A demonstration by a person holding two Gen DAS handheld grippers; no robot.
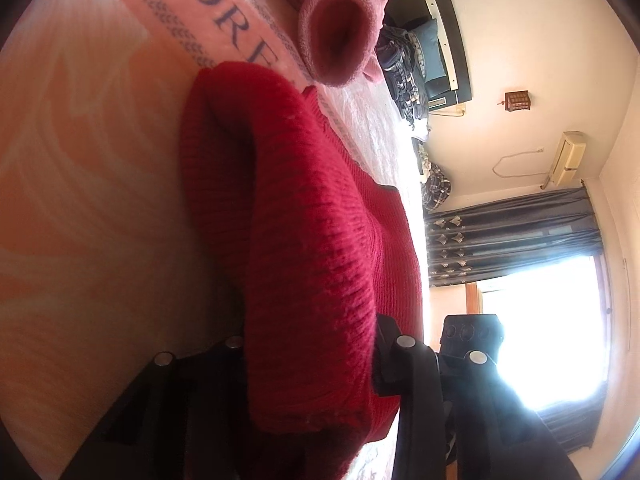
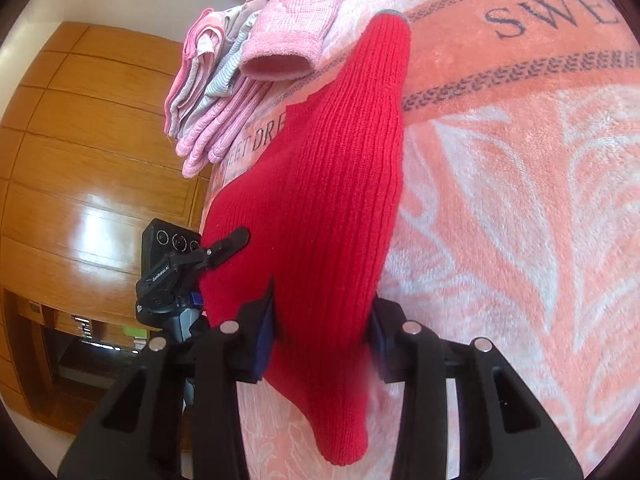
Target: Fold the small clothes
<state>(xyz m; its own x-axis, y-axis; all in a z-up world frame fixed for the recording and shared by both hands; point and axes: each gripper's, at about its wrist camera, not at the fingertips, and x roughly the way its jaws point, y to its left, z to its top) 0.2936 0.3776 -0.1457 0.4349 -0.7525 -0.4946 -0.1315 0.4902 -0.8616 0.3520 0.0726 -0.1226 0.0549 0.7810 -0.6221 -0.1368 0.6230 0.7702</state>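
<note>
Red knit (image 2: pixel 340 200) pinched by both grippers above a pink blanket (image 2: pixel 520 208).

The ribbed red knit (image 1: pixel 312 240) hangs between the two grippers, lifted off the blanket (image 1: pixel 80 160) on the bed; its far end with a grey tip lies toward the blanket's lettered band. The right gripper (image 2: pixel 324 344) has its fingers pressed onto the knit's near part, cloth bulging out between them and drooping below. The left gripper (image 1: pixel 308 364) likewise clamps a thick fold of the knit; in the right view it (image 2: pixel 224 250) shows at the knit's left edge, one finger laid on the cloth. Far left on the blanket lies a pile of pink and grey clothes (image 2: pixel 224 92), topped by a pink sleeve (image 2: pixel 280 56) whose cuff opens toward the near side. Beyond the bed, a wooden wardrobe (image 2: pixel 88 152) on one side, a curtained window (image 1: pixel 540 300) on the other.
</note>
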